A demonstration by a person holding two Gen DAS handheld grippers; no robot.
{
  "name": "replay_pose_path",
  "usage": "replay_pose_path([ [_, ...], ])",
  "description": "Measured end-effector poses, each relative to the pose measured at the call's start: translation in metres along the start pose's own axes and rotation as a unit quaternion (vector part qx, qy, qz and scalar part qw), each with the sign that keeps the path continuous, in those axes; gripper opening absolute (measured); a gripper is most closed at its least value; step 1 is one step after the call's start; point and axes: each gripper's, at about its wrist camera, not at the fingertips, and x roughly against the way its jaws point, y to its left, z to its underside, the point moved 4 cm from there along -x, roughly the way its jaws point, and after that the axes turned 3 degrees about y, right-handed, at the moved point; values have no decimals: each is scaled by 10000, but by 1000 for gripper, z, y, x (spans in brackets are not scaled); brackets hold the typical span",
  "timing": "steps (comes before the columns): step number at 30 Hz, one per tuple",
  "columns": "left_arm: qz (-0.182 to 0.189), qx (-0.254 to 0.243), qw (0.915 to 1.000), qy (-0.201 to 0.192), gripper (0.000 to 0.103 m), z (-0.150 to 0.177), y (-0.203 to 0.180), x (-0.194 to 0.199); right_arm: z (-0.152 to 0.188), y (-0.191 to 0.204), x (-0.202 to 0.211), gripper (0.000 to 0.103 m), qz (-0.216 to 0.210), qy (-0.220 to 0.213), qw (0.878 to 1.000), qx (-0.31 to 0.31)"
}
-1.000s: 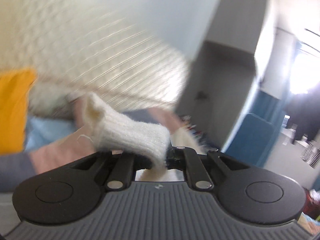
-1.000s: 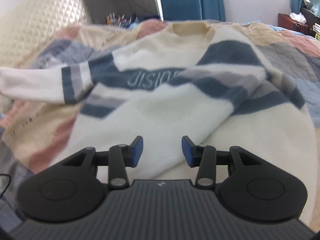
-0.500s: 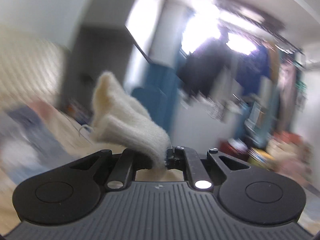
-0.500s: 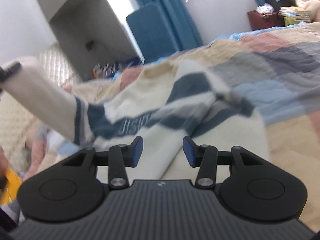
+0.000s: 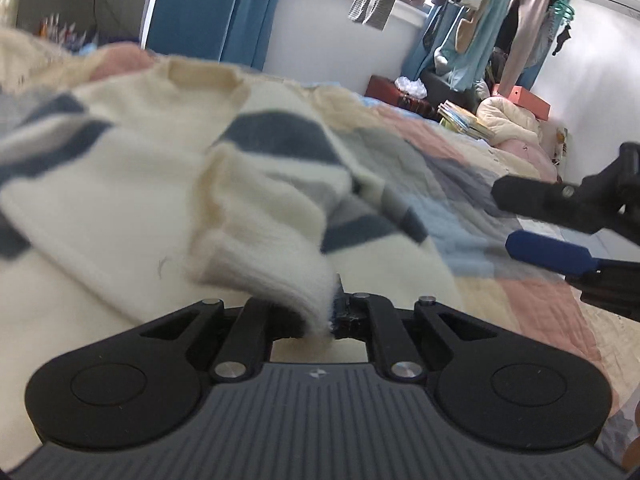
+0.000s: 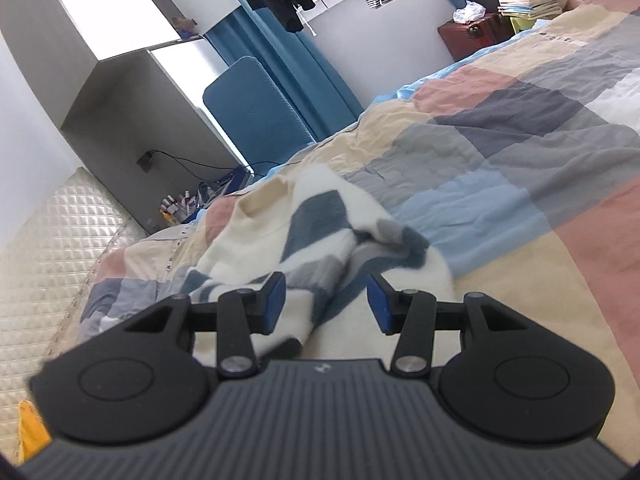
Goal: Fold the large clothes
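1. A bed (image 6: pixel 500 168) fills the middle and right of both views; its cover is a patchwork quilt (image 5: pixel 472 200) of pink, cream, grey and light blue squares, lightly wrinkled.
2. A cream sweater (image 5: pixel 132 184) with dark blue and grey stripes lies directly on the quilt, in the left and centre of the left wrist view and the lower centre of the right wrist view.
3. The sweater's collar (image 5: pixel 200 74) sits toward the upper left of the left wrist view, at the far side of the bed.
4. The sweater is rumpled, with folds bunched near its middle.
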Motion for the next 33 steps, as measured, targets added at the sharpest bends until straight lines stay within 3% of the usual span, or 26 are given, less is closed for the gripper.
replay_pose_path([
  [4,212,230,9995,28,12,-5,8,3,2,-1,-5,49,-37,100,9999,-46],
  [5,270,264,9993,75,21,-5,8,6,2,0,-4,49,-53,121,9999,-48],
  [8,438,369,9981,216,62,-7,2,26,4,1,-5,49,-40,155,9999,-13],
  [9,472,390,9979,187,67,-8,3,36,5,2,-5,49,3,162,9999,21],
  [15,682,647,9956,58,69,-11,32,86,14,10,-16,49,112,389,9991,91],
  [22,127,878,9957,-264,69,-3,83,123,29,29,-34,49,25,773,9966,300],
  [25,-209,1084,9937,-166,69,4,106,118,33,35,-42,68,170,816,9956,436],
  [33,-589,1261,9898,317,69,15,136,87,35,18,-66,67,773,903,9923,354],
])
